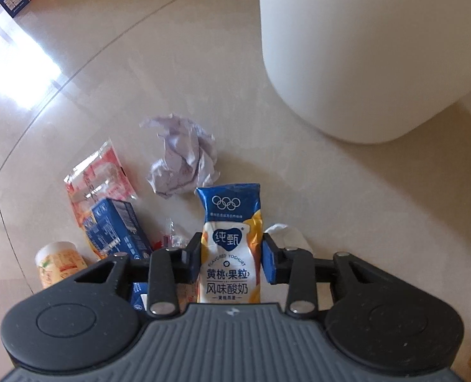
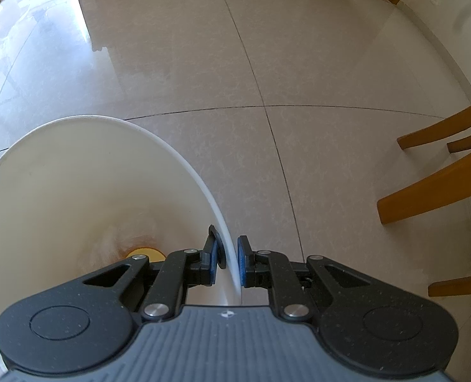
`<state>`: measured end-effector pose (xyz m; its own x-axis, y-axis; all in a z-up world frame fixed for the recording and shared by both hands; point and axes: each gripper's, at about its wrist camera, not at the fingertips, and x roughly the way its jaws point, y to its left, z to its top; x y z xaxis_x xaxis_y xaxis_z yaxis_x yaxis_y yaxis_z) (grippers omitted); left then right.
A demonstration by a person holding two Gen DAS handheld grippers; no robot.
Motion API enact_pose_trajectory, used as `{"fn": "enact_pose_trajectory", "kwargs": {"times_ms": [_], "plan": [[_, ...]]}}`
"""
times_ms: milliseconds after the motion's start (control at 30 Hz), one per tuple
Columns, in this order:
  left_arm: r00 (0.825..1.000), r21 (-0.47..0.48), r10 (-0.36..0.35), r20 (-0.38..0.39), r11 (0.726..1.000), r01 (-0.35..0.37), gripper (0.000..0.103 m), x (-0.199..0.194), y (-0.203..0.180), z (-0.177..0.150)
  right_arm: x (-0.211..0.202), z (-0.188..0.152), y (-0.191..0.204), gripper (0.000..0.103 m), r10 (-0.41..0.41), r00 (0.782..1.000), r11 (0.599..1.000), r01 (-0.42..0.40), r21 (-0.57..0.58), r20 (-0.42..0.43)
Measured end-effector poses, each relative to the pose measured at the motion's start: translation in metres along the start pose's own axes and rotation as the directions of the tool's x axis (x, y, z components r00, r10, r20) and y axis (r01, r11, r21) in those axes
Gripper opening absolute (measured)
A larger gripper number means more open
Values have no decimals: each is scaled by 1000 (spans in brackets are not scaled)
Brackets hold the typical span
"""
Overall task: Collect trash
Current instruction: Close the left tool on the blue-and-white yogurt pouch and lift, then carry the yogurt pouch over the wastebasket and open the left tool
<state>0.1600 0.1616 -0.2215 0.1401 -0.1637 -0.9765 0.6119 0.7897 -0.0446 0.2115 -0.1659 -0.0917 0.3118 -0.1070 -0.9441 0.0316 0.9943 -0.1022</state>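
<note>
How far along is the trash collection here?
Done: one yellow-orange item lies in the white bin. In hand: left gripper holds the yoghurt pouch; right gripper pinches the bin's rim. Left: crumpled paper, red wrapper, blue carton, cup.

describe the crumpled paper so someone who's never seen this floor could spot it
Start at the big white bin standing on the tiled floor; the litter pile lies to its left. The crumpled paper is the pale lilac-white ball at the pile's far edge, the only piece without printing or colour.
</note>
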Motion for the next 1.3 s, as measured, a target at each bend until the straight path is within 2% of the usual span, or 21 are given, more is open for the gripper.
{"fn": "enact_pose_trajectory", "kwargs": {"times_ms": [267, 533, 667, 800, 1000, 1300], "plan": [[1000, 5, -28, -7, 1000, 28, 36, -58, 6, 20, 1, 2, -8, 16, 18, 1000, 1000, -18, 21, -8], [998, 48, -62, 27, 997, 61, 36, -142, 7, 47, 4, 3, -13, 16, 33, 999, 999, -33, 21, -12], [995, 43, -75, 59, 996, 73, 36, -179, 7, 66, 6, 4, -18, 15, 60, 998, 998, -59, 29, -23], [988, 50, -79, 132, 996, 73, 36, -212, 0, 90, 8, 5, -25, 15, 76, 996, 996, -74, 51, -35], [972, 53, -126, 200, 992, 117, 36, -219, -15, 121, 9, 6, -24, 14, 65, 997, 997, -64, 38, -50], [960, 88, -195, 203, 980, 180, 38, -196, -40, 142, 12, 9, -11, 14, 39, 998, 999, -39, 6, -46]]}}
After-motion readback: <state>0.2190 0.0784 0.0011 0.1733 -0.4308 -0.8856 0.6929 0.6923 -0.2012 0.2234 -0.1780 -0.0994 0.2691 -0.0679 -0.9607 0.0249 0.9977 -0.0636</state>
